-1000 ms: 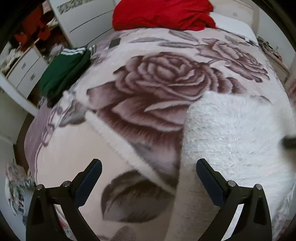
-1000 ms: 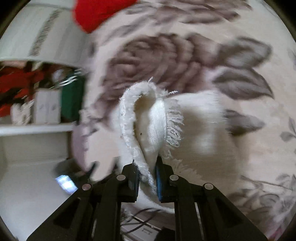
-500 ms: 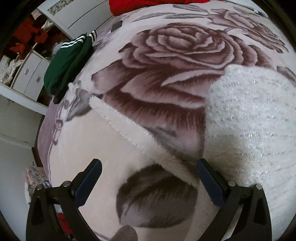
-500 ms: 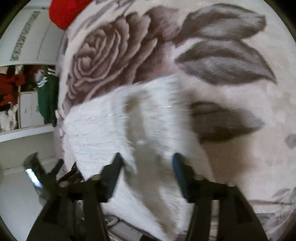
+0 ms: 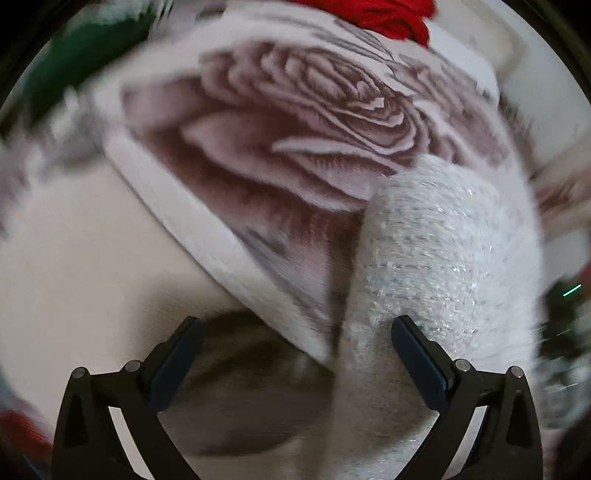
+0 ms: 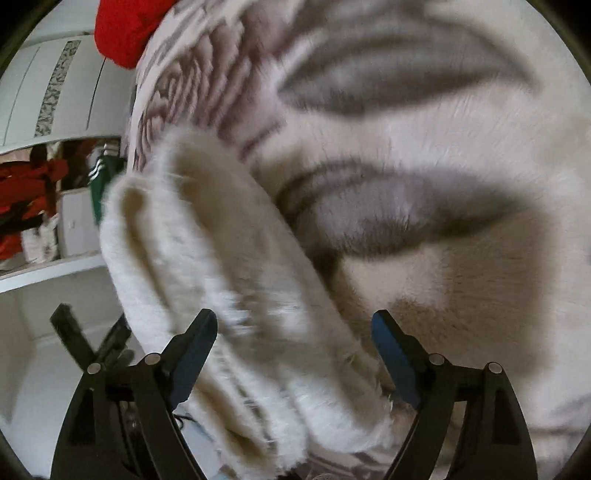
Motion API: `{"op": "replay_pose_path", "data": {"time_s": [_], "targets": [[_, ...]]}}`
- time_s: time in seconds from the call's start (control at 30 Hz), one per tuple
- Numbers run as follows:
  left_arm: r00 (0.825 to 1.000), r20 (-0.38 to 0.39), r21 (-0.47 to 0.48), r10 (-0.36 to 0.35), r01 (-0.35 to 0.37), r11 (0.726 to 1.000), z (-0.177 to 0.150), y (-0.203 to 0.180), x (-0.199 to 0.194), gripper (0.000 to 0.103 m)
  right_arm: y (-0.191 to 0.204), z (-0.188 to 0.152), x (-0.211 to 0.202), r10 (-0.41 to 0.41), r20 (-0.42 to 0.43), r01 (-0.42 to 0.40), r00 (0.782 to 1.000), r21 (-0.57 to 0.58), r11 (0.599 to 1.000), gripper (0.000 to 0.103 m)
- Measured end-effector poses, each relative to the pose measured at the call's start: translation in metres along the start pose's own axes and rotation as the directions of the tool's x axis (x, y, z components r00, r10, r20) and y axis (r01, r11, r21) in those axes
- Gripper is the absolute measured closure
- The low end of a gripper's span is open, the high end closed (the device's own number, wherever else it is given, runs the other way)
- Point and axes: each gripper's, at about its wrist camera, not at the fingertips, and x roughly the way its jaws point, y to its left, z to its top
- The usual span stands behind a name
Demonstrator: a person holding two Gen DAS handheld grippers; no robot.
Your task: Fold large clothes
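Covering bed, rose-print blanket point(image 5: 295, 122); white wardrobe point(image 6: 55, 88)

rose-print bedspread point(image 5: 295, 122), white wardrobe point(image 6: 48, 88) — drawers

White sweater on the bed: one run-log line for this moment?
white sweater lying on rose blanket | right gripper opening, released | left gripper open, empty

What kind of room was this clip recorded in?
Most likely a bedroom: a rose-print blanket covers what looks like a bed, white cabinet doors stand beside it, and a red garment lies at the far end.
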Motion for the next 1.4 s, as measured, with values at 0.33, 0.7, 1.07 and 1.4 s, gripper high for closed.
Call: {"op": "replay_pose_path", "data": {"time_s": [0.33, 0.7, 1.07, 1.4], "targets": [[0.93, -0.11, -0.048, -0.352, 0.349, 0.936, -0.005, -0.019, 0.026, 0.0, -0.031, 0.01, 0.05, 0.277, -0.148, -0.266, 0.949, 0.093, 0.96, 0.009], [0.957, -0.015, 0.082, -0.288, 0.289, 0.954, 0.03, -0.079, 0.008, 0.043, 0.015, 0.003, 0.068, 0.265, -0.052, -0.267, 0.963, -0.03, 0.963, 0.048], [0.962, 0.001, 0.22, -0.274, 0.267, 0.938, 0.145, -0.119, -0.006, 0.043, 0.057, 0.029, 0.004, 0.323, 0.069, -0.321, 0.944, -0.037, 0.946, 0.055], [0.953, -0.008, 0.325, -0.303, 0.289, 0.901, 0.342, -0.204, 0.083, 0.043, 0.088, 0.201, -0.051, 0.251, 0.231, -0.237, 0.94, -0.084, 0.968, 0.055]]}}
